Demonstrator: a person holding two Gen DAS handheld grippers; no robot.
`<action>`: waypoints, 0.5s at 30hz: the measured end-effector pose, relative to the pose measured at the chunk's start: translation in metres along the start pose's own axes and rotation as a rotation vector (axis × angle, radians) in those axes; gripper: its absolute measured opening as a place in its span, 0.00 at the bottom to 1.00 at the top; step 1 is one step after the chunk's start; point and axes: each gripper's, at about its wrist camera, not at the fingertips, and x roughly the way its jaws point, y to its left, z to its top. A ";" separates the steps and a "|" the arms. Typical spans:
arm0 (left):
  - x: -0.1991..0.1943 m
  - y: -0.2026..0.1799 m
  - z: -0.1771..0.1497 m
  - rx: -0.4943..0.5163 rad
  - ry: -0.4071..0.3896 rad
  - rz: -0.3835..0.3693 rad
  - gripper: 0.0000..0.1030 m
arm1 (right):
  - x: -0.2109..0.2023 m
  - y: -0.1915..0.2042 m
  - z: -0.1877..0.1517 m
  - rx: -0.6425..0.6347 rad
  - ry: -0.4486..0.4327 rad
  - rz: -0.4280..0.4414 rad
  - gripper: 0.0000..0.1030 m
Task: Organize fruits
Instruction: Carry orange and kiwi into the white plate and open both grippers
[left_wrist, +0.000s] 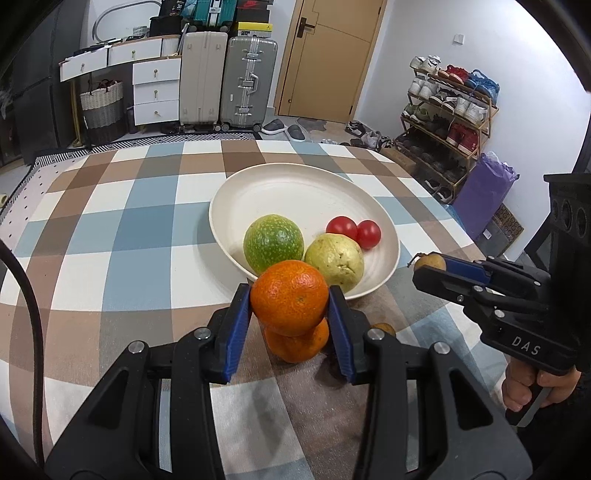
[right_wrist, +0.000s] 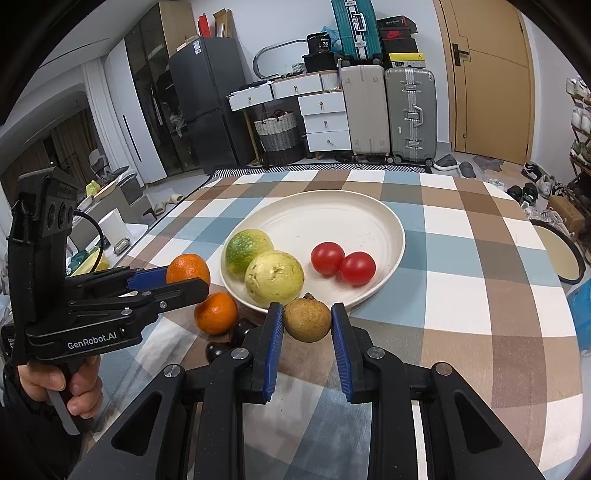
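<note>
Both tongs grip fruit just short of the plate (right_wrist: 391, 225): the left tongs (left_wrist: 290, 295) clamp a tangerine (left_wrist: 289, 295), the right tongs (right_wrist: 307, 319) a small brown fruit (right_wrist: 307, 319). The plate's near rim lies directly ahead of each.

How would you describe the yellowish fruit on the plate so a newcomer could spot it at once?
Find the cream plate on the checked tablecloth. At its near rim lies the pale yellow guava, touching the mottled green fruit; it is paler and larger than the two red tomatoes.
</note>
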 end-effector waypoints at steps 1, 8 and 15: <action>0.003 0.000 0.001 0.002 0.003 0.002 0.37 | 0.001 -0.001 0.001 0.001 -0.001 0.000 0.26; 0.018 0.001 0.008 0.019 0.019 0.009 0.37 | 0.010 -0.007 0.007 0.019 0.001 0.005 0.26; 0.026 0.002 0.015 0.033 0.022 0.013 0.37 | 0.019 -0.011 0.010 0.026 0.009 -0.001 0.26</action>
